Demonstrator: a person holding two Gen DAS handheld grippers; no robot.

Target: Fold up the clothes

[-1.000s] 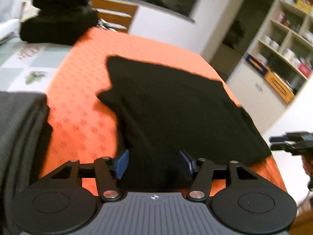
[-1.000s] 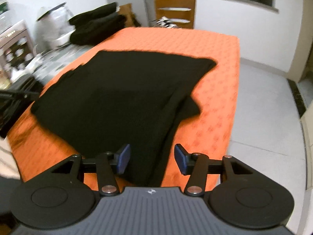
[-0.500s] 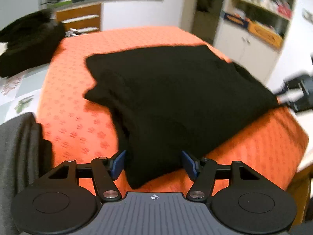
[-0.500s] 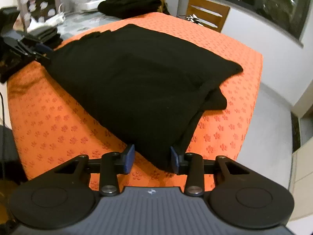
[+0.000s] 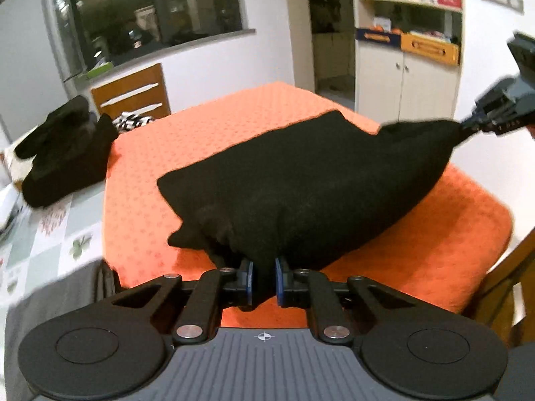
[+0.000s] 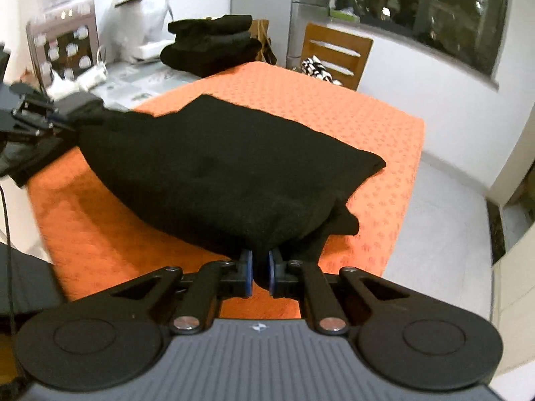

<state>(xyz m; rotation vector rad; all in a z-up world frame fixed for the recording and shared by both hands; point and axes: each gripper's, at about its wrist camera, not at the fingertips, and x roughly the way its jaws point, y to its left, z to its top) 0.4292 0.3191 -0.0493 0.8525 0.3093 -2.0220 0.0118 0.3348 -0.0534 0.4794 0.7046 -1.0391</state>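
A black garment [image 5: 301,180] lies across the orange cloth-covered table [image 5: 207,133], with its near edge lifted. My left gripper [image 5: 263,279] is shut on one near corner of the garment. My right gripper [image 6: 259,272] is shut on the other near corner of the garment [image 6: 227,170]. The near edge hangs stretched between the two grippers, above the table [image 6: 334,100]. The right gripper shows at the right edge of the left wrist view [image 5: 468,126]. The left gripper shows at the left edge of the right wrist view [image 6: 63,123].
A stack of folded dark clothes [image 6: 210,45] sits on the floral-clothed surface [image 5: 50,234] beyond the orange table, also in the left wrist view [image 5: 63,157]. A wooden chair [image 6: 334,55] stands at the far end. White cabinets with shelves [image 5: 408,67] stand at the right.
Both grippers have closed on the garment's near corners and lifted its near edge off the table. Half a second ago their jaws stood open around the cloth.
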